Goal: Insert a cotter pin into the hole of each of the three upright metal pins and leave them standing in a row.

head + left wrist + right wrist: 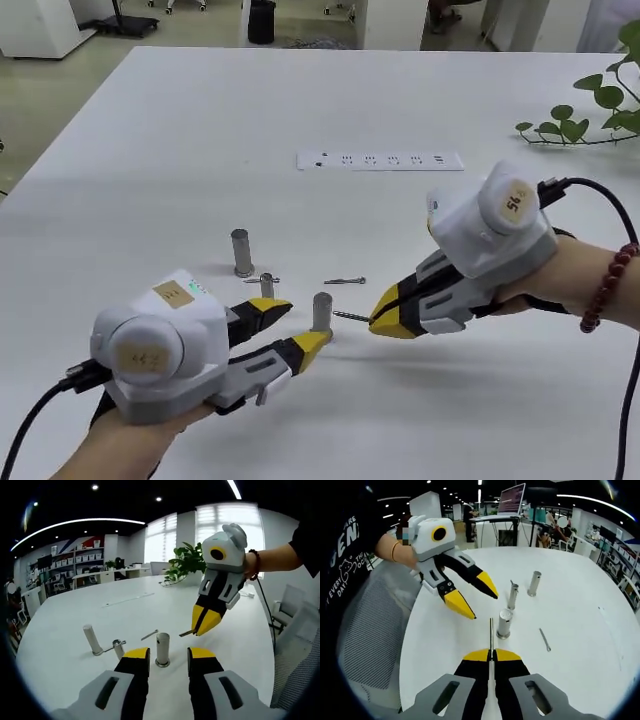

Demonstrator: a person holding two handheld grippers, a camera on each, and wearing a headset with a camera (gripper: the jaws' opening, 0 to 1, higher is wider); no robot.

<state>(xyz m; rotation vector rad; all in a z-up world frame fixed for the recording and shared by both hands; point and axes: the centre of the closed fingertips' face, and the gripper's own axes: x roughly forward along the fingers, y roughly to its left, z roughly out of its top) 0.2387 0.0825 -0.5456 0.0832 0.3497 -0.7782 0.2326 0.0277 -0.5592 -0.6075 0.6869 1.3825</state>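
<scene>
On the white table [150, 150], the right claw [383, 322] is closed on a thin metal cotter pin [350, 316], whose tip lies close to the nearest short grey upright metal pin [322, 310]. The left claw [304, 321] is spread wide and grips nothing, its tips just beside that pin. Behind stand a second upright pin [267, 285], with a cotter across its top, and a taller third pin [241, 252]. A loose cotter pin [345, 281] lies nearby, and a white power strip [380, 160] lies well beyond.

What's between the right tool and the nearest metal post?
A thin pin, gripped by the right tool, pointing toward the post; the right gripper view shows it.
</scene>
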